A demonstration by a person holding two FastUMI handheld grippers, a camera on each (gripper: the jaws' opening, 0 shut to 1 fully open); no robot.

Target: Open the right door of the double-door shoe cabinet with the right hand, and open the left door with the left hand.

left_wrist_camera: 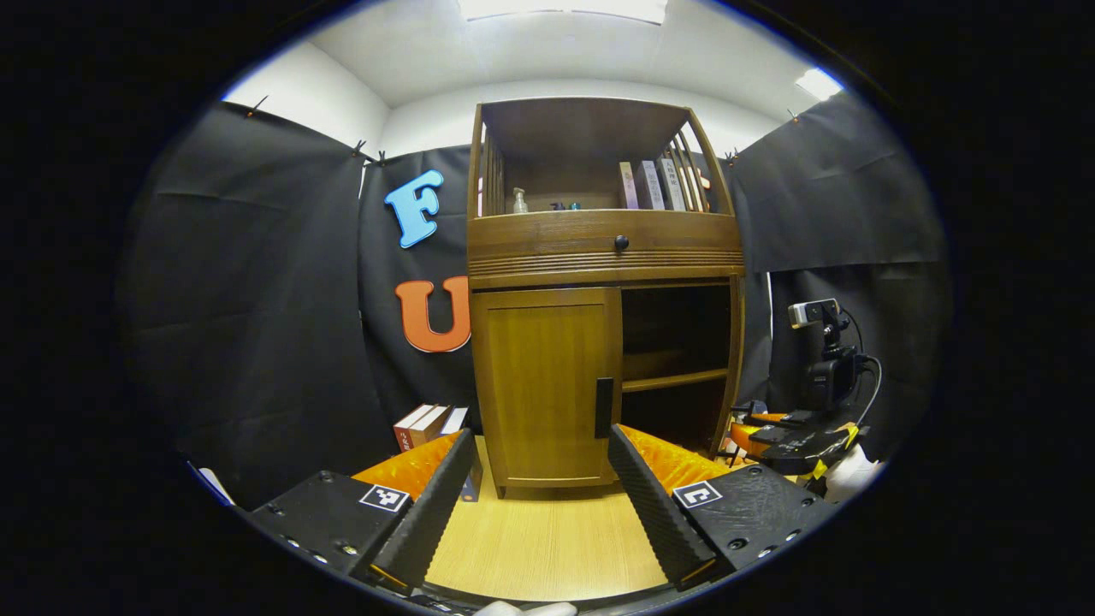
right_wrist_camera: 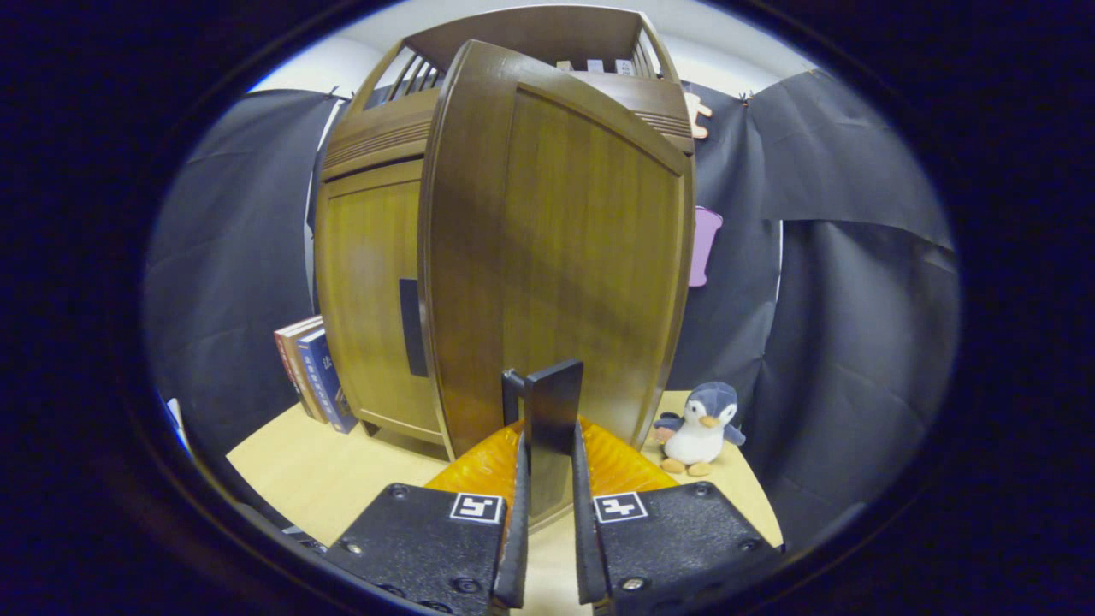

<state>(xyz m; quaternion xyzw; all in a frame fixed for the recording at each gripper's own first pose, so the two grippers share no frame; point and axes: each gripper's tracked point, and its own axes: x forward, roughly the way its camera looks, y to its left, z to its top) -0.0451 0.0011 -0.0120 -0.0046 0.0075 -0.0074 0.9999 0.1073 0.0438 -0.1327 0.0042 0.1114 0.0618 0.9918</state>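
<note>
The wooden shoe cabinet [left_wrist_camera: 603,244] stands ahead on the table. Its left door [left_wrist_camera: 543,385] is closed, with a dark vertical handle [left_wrist_camera: 604,406] at its inner edge. The right compartment [left_wrist_camera: 676,342] lies open and dark, with a shelf inside. My left gripper [left_wrist_camera: 543,479] is open, low in front of the left door and apart from it. In the right gripper view the right door [right_wrist_camera: 565,248] is swung out towards me. My right gripper [right_wrist_camera: 549,441] is shut on that door's dark handle [right_wrist_camera: 554,393]. The closed left door [right_wrist_camera: 372,291] sits behind to the left.
Books [left_wrist_camera: 423,423] lean beside the cabinet's left side. A penguin plush [right_wrist_camera: 701,423] sits on the table right of the open door. A camera on a stand [left_wrist_camera: 825,359] is at the right, with the other gripper [left_wrist_camera: 796,445] below it. Bottles and books fill the top shelf.
</note>
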